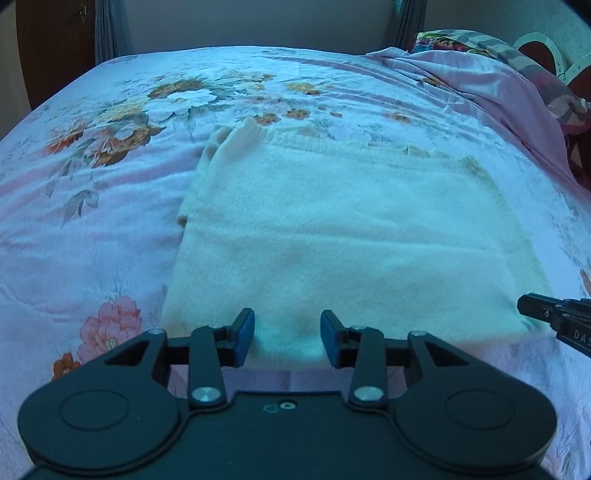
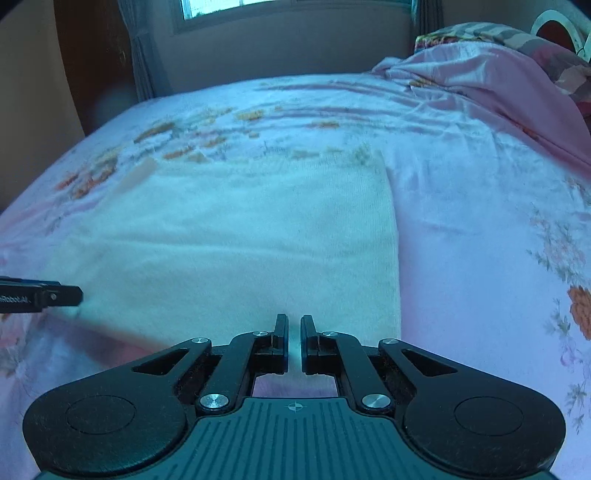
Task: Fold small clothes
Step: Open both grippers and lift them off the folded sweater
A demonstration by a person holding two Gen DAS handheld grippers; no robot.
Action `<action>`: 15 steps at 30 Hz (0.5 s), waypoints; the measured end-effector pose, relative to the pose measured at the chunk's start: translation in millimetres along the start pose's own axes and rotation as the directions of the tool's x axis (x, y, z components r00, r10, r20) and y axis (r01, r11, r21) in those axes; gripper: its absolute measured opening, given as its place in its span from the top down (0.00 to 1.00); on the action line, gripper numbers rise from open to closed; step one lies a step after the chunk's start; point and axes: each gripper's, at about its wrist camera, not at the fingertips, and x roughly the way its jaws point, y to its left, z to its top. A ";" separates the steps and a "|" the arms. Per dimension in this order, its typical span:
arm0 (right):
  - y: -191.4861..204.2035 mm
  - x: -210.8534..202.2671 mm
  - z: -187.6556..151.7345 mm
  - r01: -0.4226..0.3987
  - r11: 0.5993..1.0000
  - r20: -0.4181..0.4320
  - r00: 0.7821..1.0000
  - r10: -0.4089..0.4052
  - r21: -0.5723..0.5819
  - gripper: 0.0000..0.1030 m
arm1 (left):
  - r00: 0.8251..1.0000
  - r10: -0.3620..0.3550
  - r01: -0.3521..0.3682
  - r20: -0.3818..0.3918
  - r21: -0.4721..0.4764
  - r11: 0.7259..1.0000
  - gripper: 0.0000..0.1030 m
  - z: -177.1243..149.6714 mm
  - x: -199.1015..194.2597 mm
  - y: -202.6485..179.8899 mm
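A cream knitted garment [image 1: 332, 229] lies flat on the floral bedsheet [image 1: 92, 221], with a folded sleeve at its far left corner. My left gripper [image 1: 287, 338] is open, its blue pads [image 1: 245, 336] straddling the garment's near edge. My right gripper [image 2: 294, 341] is nearly shut, with a narrow gap over the near edge of the garment [image 2: 229, 236]; whether it pinches cloth I cannot tell. The right gripper also shows at the right edge of the left wrist view [image 1: 554, 319]. The left gripper shows at the left edge of the right wrist view [image 2: 44, 293].
A bunched pink cover [image 1: 480, 81] and patterned pillows [image 2: 517, 40] lie at the far right of the bed. A wall with a window [image 2: 288, 7] and curtains stands behind the bed. A dark wooden panel [image 1: 51, 44] is at the far left.
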 end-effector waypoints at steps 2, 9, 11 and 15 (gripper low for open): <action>0.1 1.5 8.9 -0.001 1.000 0.017 1.000 0.001 0.001 0.96 | 1.000 0.009 -0.009 0.011 -0.006 1.000 0.64 10.0 4.1 -0.4; -5.8 31.0 41.2 -0.010 1.000 0.023 1.000 0.010 0.021 0.96 | 1.000 -0.005 0.005 0.029 -0.013 1.000 0.64 40.5 31.4 -4.2; -6.2 42.9 52.9 -0.006 1.000 0.027 1.000 0.005 0.008 0.96 | 0.999 0.011 -0.010 0.032 -0.021 1.000 0.64 48.5 41.5 -3.9; -10.6 67.9 71.8 -0.001 1.000 0.024 1.000 0.001 0.007 0.96 | 1.000 0.024 -0.023 0.011 -0.032 0.999 0.62 59.6 65.3 0.8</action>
